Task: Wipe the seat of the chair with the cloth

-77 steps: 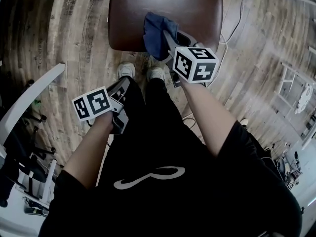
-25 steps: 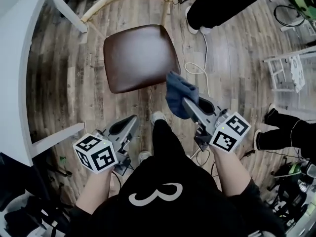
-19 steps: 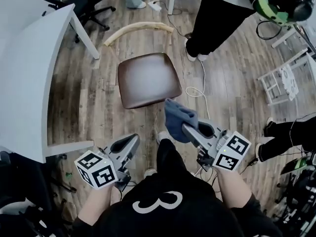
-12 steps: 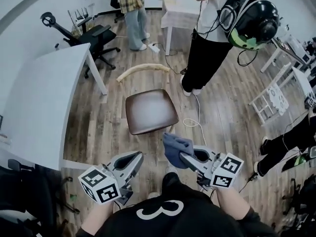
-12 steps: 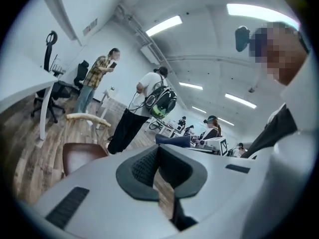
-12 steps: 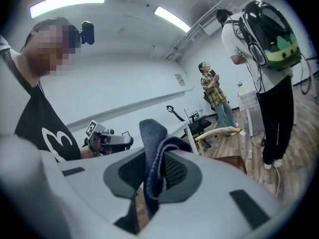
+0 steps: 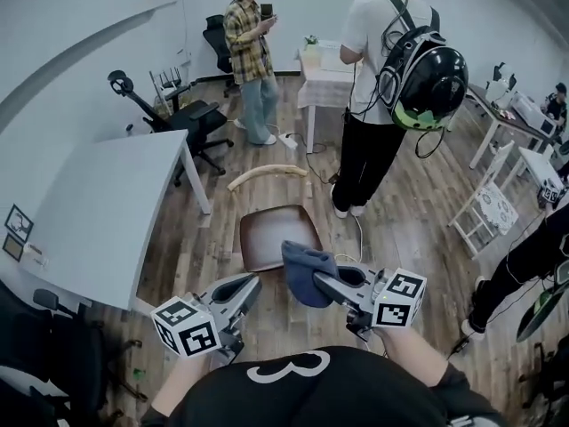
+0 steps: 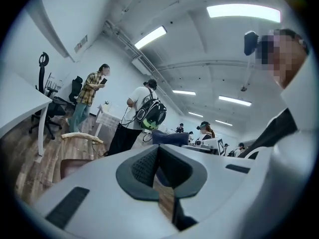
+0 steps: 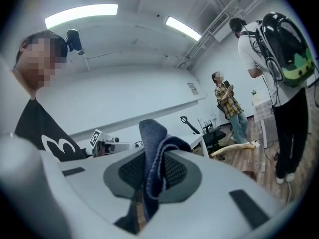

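Observation:
The chair's brown seat (image 7: pixel 274 235) stands on the wood floor ahead of me, its curved wooden backrest (image 7: pixel 267 174) on the far side. My right gripper (image 7: pixel 317 280) is shut on the dark blue cloth (image 7: pixel 300 269), held in the air on the near side of the seat and apart from it. In the right gripper view the cloth (image 9: pixel 153 146) folds over between the pads. My left gripper (image 7: pixel 252 283) hangs to the left of the cloth, shut with nothing in it (image 8: pixel 158 152). The left gripper view shows the seat (image 8: pixel 70 167) low on the left.
A white table (image 7: pixel 98 212) stands to the left of the chair. A person with a backpack and helmet (image 7: pixel 391 78) stands just behind the chair, another in a plaid shirt (image 7: pixel 249 52) farther back. A black office chair (image 7: pixel 182 114), a floor cable (image 7: pixel 359 238) and a white chair (image 7: pixel 484 212) are around.
The cloth has come off the seat and both grippers have drawn back toward me and risen. My view has tilted up, so the chair now looks smaller and farther away.

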Demonstrator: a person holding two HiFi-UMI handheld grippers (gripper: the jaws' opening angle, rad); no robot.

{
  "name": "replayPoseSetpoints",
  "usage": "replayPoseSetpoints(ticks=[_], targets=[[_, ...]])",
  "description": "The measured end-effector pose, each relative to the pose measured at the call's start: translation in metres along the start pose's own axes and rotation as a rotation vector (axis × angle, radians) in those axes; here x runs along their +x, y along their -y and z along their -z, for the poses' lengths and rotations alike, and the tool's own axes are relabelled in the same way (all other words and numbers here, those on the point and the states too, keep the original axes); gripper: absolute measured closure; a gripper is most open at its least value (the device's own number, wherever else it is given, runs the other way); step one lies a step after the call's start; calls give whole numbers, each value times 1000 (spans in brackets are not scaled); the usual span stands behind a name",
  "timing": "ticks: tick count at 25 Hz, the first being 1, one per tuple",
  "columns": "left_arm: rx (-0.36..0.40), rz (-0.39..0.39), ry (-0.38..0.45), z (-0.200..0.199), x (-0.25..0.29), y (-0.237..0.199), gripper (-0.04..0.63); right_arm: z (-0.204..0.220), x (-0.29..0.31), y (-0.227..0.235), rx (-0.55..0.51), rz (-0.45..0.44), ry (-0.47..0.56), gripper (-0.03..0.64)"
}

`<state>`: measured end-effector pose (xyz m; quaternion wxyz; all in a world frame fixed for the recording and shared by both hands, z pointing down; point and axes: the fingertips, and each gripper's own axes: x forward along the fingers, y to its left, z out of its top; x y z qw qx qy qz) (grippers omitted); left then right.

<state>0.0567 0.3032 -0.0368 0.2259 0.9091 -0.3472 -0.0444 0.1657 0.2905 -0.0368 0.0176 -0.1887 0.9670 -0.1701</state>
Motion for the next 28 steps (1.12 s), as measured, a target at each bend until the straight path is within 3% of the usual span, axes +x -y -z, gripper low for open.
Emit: replayPoseSetpoints(ticks=[6,12,20,28], targets=[[76,9,51,-28,12,32,583,-25,-9,-4,-57,-34,-11,565],[30,13,88,-31,21,44,583,-25,-24,-3,-60,-59,-24,565],[75,7,81,-29,28,63,583,-38,-39,-11,-108,-75,34,565],[59,17,65,-19,42,79,583,-39,-58,-12,-100,-84,49,565]])
